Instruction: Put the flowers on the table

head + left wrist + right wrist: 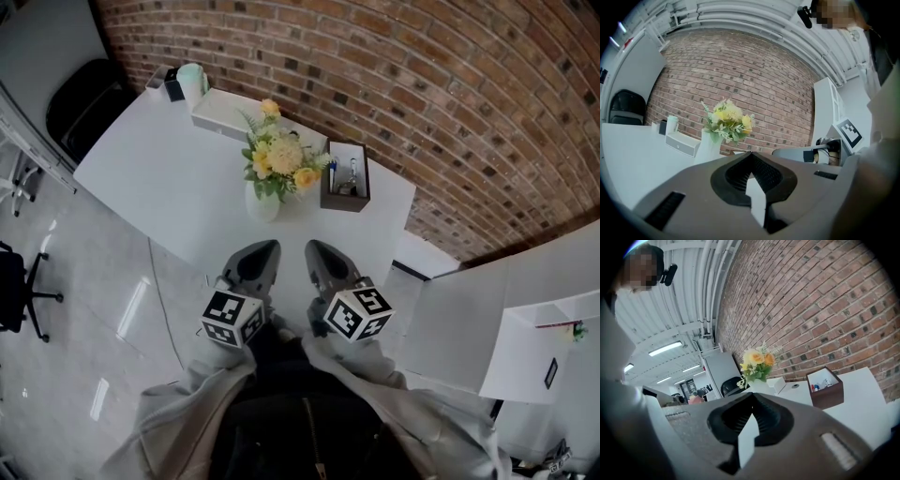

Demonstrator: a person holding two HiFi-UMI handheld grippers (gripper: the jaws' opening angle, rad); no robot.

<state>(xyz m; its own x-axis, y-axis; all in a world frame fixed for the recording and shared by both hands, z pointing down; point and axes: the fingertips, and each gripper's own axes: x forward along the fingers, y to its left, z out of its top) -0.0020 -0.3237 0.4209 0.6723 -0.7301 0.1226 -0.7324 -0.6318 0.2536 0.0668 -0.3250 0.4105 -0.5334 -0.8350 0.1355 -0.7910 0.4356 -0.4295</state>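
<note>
A bunch of yellow and cream flowers (277, 156) stands upright in a white vase (262, 202) on the white table (169, 187), near its back middle. The flowers (727, 119) show ahead of the left gripper, and again as flowers (758, 362) ahead of the right one. My left gripper (264, 249) and right gripper (313, 249) hover side by side over the table's near edge, short of the vase. Both have their jaws together and hold nothing.
A dark wooden box (345, 178) with small items stands right of the vase. A white tray (225, 114) and a pale cup (192, 80) sit at the back left. A brick wall (431, 103) runs behind. A black chair (80, 103) stands left; a white shelf (525, 328) stands right.
</note>
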